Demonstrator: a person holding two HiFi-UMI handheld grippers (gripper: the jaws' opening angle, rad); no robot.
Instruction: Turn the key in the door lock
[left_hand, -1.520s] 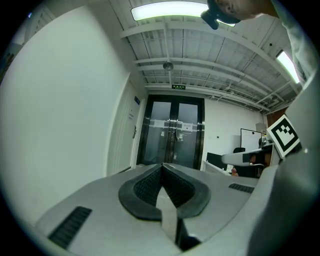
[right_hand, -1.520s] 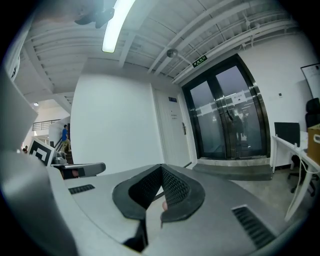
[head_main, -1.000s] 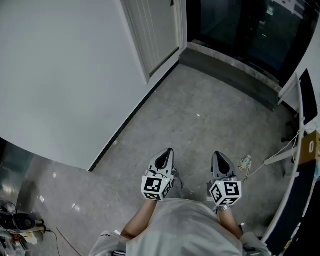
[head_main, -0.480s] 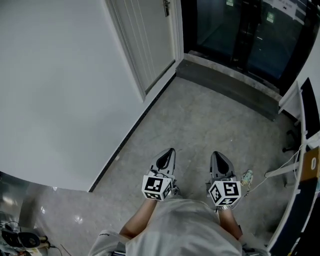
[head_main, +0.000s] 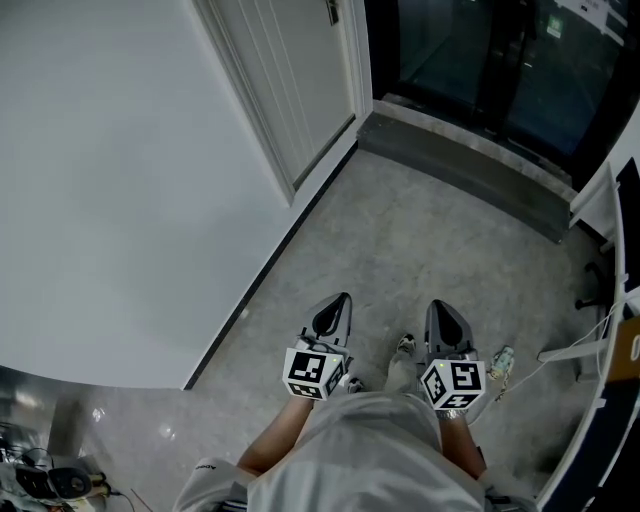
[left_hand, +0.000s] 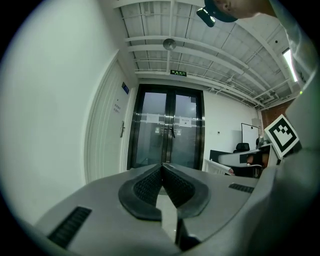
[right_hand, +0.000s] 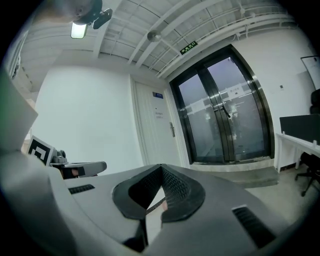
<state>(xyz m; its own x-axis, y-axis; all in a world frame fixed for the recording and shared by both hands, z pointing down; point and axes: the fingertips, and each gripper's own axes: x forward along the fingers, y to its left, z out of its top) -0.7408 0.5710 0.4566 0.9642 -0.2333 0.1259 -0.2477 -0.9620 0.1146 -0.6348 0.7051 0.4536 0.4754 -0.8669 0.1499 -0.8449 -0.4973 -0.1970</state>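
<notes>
Head view shows the left hand-held gripper (head_main: 338, 305) and the right hand-held gripper (head_main: 440, 310) both clenched on nothing, close to the person's body above the grey floor (head_main: 400, 230). Further off at the left stands the white door (head_main: 290, 70) with its handle (head_main: 332, 12); the key is too small to make out. Best to close in squarely and open one gripper only beside the lock.
</notes>
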